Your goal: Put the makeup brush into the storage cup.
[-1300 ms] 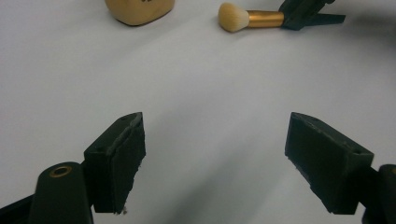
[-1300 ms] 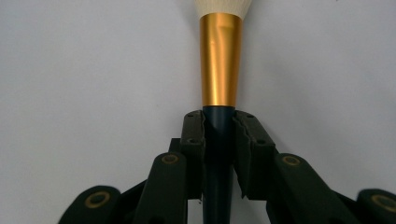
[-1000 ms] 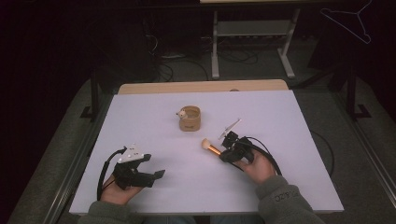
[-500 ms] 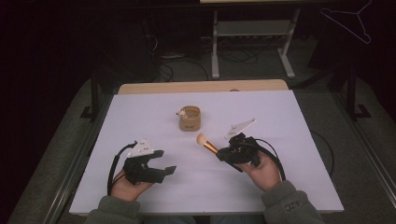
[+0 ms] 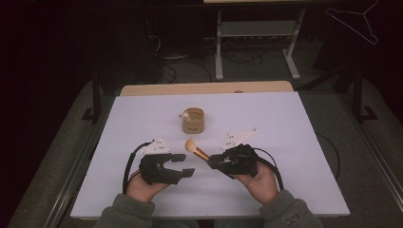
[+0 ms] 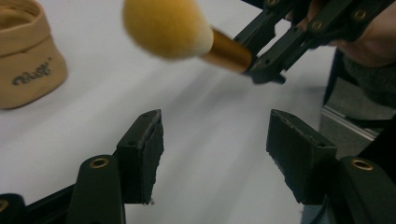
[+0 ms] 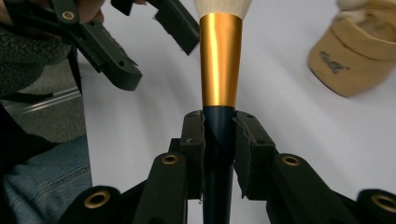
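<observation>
While I look down from the high view, my left gripper (image 5: pixel 183 164) sits at about seven o'clock on the white table (image 5: pixel 294 123), held in the person's left hand (image 5: pixel 142 187). Its jaws stand wide apart with nothing between them; in the left gripper view (image 6: pixel 215 154) I see bare tabletop in the gap.

Just toward three o'clock from it, the makeup brush (image 5: pixel 196 149) hangs above the table, its fluffy tan head pointing to ten o'clock, close to the left gripper's tips but apart from them. In the left gripper view the brush (image 6: pixel 187 32) crosses at twelve o'clock, blurred.

At twelve o'clock from the brush, near the table's middle, stands a small tan fabric pouch (image 5: pixel 193 120) with something white at its rim.

At five o'clock, my right gripper (image 5: pixel 212 162), in the right hand (image 5: pixel 261 183), is clamped on the brush. In the right gripper view (image 7: pixel 219 140) both pads press the dark handle below the gold ferrule (image 7: pixel 220 60), and the pouch (image 7: pixel 355 56) lies at two o'clock.
</observation>
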`<state>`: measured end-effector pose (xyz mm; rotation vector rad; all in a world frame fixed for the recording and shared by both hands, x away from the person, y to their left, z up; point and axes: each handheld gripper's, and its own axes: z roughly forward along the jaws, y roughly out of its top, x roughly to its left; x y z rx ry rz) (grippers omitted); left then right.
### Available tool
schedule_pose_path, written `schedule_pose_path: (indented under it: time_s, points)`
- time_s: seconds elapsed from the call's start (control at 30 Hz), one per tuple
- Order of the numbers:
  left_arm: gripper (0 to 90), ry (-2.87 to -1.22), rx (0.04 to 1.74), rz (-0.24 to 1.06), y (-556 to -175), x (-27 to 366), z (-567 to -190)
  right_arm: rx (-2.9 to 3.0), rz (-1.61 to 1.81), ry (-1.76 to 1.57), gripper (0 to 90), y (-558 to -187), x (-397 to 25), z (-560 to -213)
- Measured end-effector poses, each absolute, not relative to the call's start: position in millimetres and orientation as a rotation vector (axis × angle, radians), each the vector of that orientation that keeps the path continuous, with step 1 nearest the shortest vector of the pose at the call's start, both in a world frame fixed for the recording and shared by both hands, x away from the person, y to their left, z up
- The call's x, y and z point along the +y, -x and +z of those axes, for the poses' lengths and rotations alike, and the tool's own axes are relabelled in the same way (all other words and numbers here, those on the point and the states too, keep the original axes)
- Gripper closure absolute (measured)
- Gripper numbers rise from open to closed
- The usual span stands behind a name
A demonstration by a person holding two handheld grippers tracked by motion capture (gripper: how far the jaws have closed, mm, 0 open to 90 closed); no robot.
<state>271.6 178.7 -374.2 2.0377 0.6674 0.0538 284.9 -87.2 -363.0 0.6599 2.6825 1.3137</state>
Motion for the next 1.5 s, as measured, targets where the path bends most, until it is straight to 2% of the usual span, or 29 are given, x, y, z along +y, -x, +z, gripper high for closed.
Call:
schedule_pose_path:
  time_s: [0.43, 0.6, 0.87, 0.97, 1.17, 1.27, 1.5]
  points:
    - [44.8, -1.978, 0.693, -0.045, -275, 182, -379, 2.686, 1.310, -0.515, 73.5, -271, -67, -379]
    - [54.6, -1.978, 0.677, -0.059, -276, 183, -380, 2.677, 1.304, -0.468, 73.6, -267, -62, -380]
    - [63.3, -1.947, 0.666, -0.136, -278, 184, -381, 2.654, 1.268, -0.418, 73.7, -261, -57, -381]
    - [70.1, -1.906, 0.653, -0.178, -278, 185, -381, 2.644, 1.257, -0.372, 73.6, -260, -56, -382]
    - [70.9, -1.955, 0.646, -0.128, -274, 182, -375, 2.633, 1.243, -0.363, 72.1, -259, -53, -384]
    - [71.0, -1.994, 0.634, -0.096, -271, 178, -370, 2.659, 1.233, -0.406, 59.3, -260, -51, -383]
    - [71.0, -2.091, 0.611, -0.025, -265, 168, -365, 2.675, 1.181, -0.398, 60.0, -258, -47, -378]
